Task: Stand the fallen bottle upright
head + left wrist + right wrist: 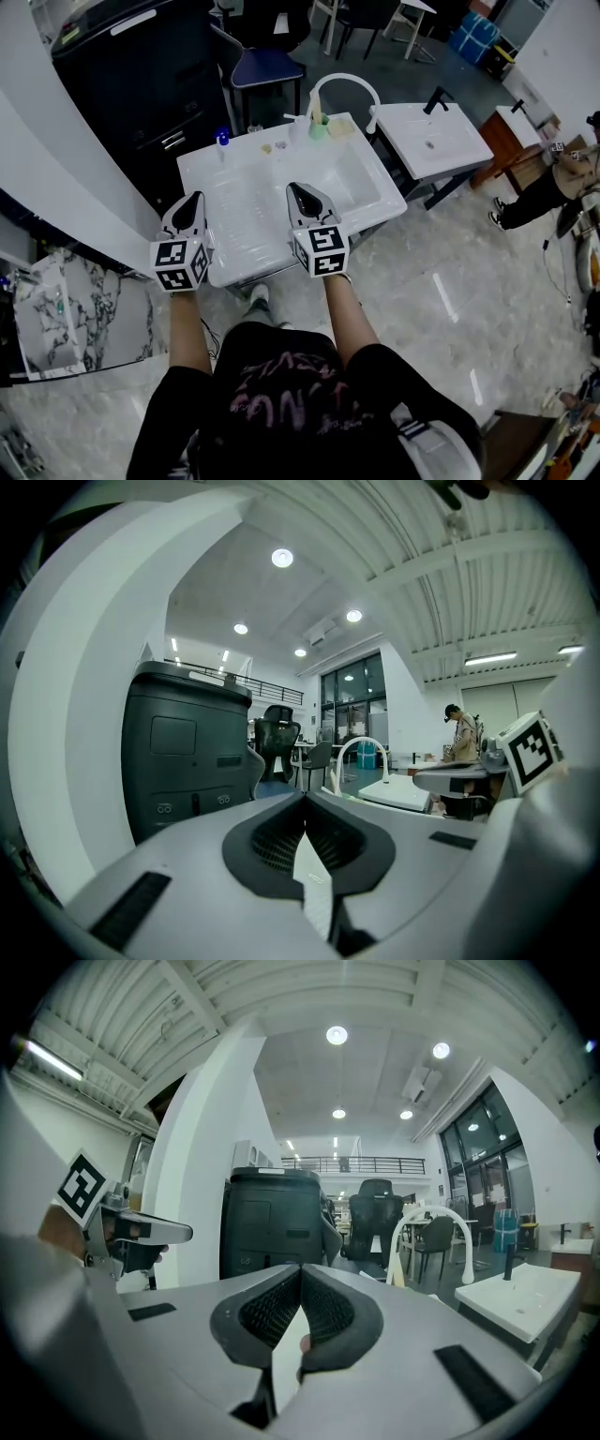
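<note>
The left gripper (194,198) and right gripper (296,188) hover closed and empty over a white sink (379,202). A blue-capped bottle (222,140), apparently upright, stands on its rim.

Ahead of me the small clear bottle (222,141) with a blue cap stands upright at the far left corner of the white counter (201,180), close to its back edge.

I stand in an open lab hall: a freestanding sink unit (246,216) at twelve o'clock, a second washbasin (459,141) at two, office chairs (267,67) beyond
</note>
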Demonstrator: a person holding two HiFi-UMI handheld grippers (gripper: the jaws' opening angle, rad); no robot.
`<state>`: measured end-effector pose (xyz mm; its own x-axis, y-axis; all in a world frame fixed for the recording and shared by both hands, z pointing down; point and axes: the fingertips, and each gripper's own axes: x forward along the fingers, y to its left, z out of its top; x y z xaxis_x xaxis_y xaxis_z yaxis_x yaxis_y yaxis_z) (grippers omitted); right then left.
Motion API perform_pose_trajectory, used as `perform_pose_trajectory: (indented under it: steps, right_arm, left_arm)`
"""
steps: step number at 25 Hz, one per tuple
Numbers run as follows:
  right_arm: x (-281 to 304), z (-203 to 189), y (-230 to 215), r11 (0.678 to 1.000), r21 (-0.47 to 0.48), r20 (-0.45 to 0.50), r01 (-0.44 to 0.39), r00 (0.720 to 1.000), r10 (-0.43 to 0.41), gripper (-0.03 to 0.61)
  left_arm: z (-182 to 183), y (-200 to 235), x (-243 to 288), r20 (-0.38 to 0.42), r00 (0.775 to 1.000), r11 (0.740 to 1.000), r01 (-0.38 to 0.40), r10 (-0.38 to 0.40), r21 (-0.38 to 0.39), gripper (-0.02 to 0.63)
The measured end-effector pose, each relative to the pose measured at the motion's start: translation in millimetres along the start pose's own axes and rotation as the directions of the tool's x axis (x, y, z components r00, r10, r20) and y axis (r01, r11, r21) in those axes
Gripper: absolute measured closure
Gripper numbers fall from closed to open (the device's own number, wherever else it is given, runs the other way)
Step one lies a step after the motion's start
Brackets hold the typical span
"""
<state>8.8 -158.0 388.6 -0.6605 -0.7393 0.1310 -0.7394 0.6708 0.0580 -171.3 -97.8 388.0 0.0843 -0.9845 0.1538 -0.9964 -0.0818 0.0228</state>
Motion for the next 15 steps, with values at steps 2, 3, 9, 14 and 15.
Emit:
perform_pose_trajectory:
  steps: [2, 3, 9, 14, 15]
  right_arm:
    - [-3, 3, 0, 1.0, -0.005, 0.007, 0.001, 1.0, -0.001, 0.566]
    - [-4, 4, 0, 1.0, -0.007, 0.01, 0.001, 1.0, -0.001, 0.566]
    - [-9, 8, -1, 1.0, -0.009, 0.02, 0.003, 1.0, -0.003, 0.566]
    - [-10, 11, -1, 1.0, -0.008, 0.03, 0.001, 1.0, -0.001, 0.566]
    - [-10, 11, -1, 1.0, -0.01, 0.031, 0.001, 1.0, 0.0, 0.566]
  left_arm:
    - [3, -3, -2, 0.009, 1.0, 1.0, 0.003, -0.003, 0.014, 0.597]
    - [5, -4, -3, 0.012, 1.0, 1.0, 0.004, -0.004, 0.02, 0.597]
    - [8, -9, -10, 0.026, 1.0, 1.0, 0.006, -0.006, 0.018, 0.597]
    - [9, -13, -12, 0.028, 1.0, 0.999, 0.01, -0.011, 0.031, 0.597]
    - [9, -13, -11, 0.028, 1.0, 0.999, 0.009, -0.01, 0.033, 0.597]
